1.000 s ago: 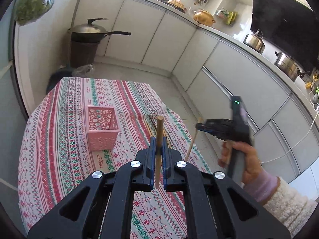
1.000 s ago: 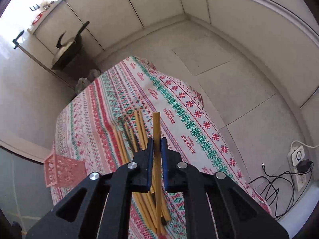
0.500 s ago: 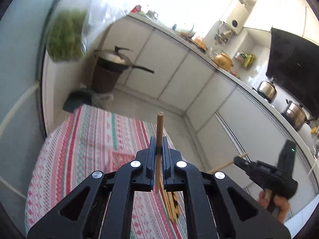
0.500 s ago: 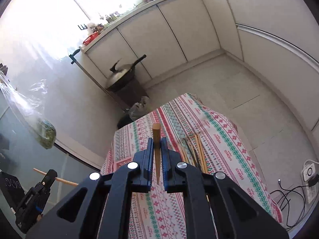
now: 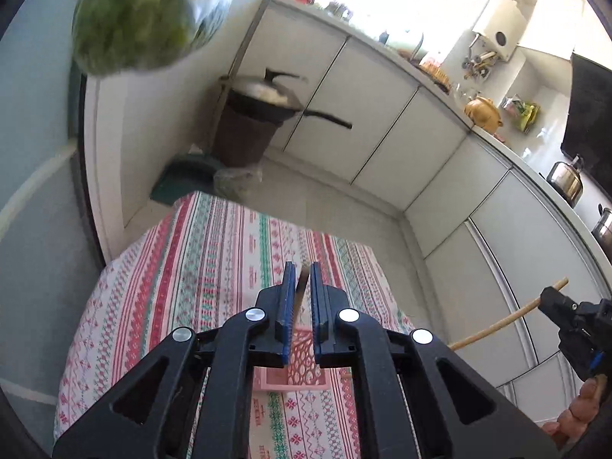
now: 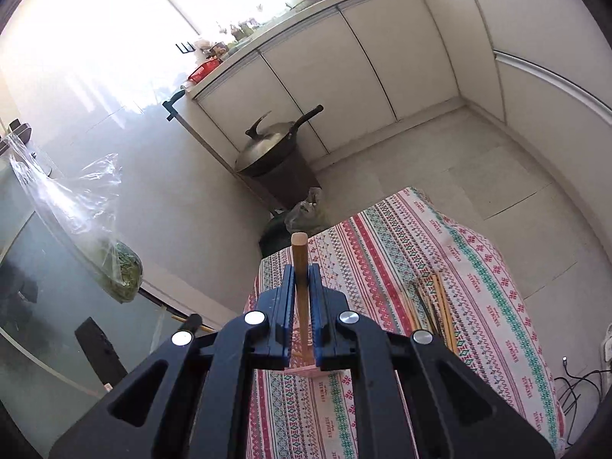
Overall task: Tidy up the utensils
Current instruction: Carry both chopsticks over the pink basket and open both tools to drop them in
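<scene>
Here both grippers tilt downward: the right gripper (image 6: 302, 287) clamps a round wooden chopstick (image 6: 299, 264) upright; the left gripper (image 5: 299, 290), jaws just parting, loosely frames a blurred stick (image 5: 302, 287) above the pink latticed basket (image 5: 302, 367).

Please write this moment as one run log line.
left gripper: jaws just opening, chopstick loose over pink basket | right gripper: jaws shut on second chopstick

White cabinets (image 6: 382, 57) line two walls and meet in a corner at 1 o'clock of the right wrist view. Pale floor tiles (image 6: 478, 160) stretch below them. At 12 o'clock a lidded wok (image 6: 267, 149) sits on a dark bin (image 6: 287, 183). Strong daylight floods from a window (image 6: 95, 38) at 10 o'clock. A patterned tablecloth (image 6: 382, 252) covers the table.
</scene>
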Available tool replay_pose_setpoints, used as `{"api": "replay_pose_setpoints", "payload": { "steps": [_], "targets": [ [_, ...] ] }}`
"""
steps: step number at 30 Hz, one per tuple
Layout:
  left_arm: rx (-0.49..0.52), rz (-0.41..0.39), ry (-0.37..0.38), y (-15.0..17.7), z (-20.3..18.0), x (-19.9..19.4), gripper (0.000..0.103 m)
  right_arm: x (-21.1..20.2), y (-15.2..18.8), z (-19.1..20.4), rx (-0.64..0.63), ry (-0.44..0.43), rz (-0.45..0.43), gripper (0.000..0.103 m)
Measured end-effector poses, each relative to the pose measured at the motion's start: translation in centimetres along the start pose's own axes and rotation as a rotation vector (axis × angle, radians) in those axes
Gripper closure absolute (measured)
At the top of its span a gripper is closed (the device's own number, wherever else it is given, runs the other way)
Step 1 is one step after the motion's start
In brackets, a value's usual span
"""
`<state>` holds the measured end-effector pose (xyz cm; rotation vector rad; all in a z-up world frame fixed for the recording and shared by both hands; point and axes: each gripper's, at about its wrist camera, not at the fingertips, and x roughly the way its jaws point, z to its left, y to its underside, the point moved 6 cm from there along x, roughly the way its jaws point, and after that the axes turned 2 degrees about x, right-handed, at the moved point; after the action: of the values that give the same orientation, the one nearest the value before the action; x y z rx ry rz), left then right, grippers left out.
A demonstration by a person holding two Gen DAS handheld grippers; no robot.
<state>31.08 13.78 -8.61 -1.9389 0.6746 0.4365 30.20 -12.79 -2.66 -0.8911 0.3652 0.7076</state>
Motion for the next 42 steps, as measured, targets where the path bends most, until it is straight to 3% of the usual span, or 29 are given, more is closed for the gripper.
{"api": "replay_pose_setpoints", "payload": {
  "steps": [4, 8, 14, 19, 22, 25, 30, 42],
  "targets": [
    [-0.027, -0.045, 0.007, -0.6, 0.7, -2.0, 0.083, 1.1, 0.0, 1.2, -0.014, 0.004, 0.005, 0.095],
    [-0.062, -0.139, 0.024, -1.6, 1.1, -6.0, 0.064, 2.6, 0.0, 2.1, -0.035, 0.030, 0.005, 0.095],
    [-0.059, -0.178, 0.035, -1.8, 1.2, -8.3, 0.059, 5.9, 0.9, 2.8, -0.043, 0.070, 0.012, 0.095],
    [-0.038, -0.112, 0.028, -0.7, 0.6, -6.6, 0.059, 8.1, 3.1, 3.0, -0.031, 0.083, 0.046, 0.090],
    [0.027, -0.104, 0.006, 0.1, -0.9, -6.3, 0.059, 7.0, 4.1, 3.4, -0.081, 0.099, 0.009, 0.084],
    [0.111, -0.111, -0.030, 1.1, -2.7, -6.4, 0.058, 5.1, 4.8, 4.0, -0.155, 0.141, -0.056, 0.067],
    [0.191, -0.138, -0.079, 2.8, -5.0, -7.0, 0.040, 1.3, 5.5, 3.3, -0.234, 0.218, -0.167, 0.045],
    [0.281, -0.164, -0.138, 5.7, -7.5, -8.0, 0.024, -2.8, 8.0, -2.2, -0.201, 0.363, -0.190, 0.030]
  ]
}}
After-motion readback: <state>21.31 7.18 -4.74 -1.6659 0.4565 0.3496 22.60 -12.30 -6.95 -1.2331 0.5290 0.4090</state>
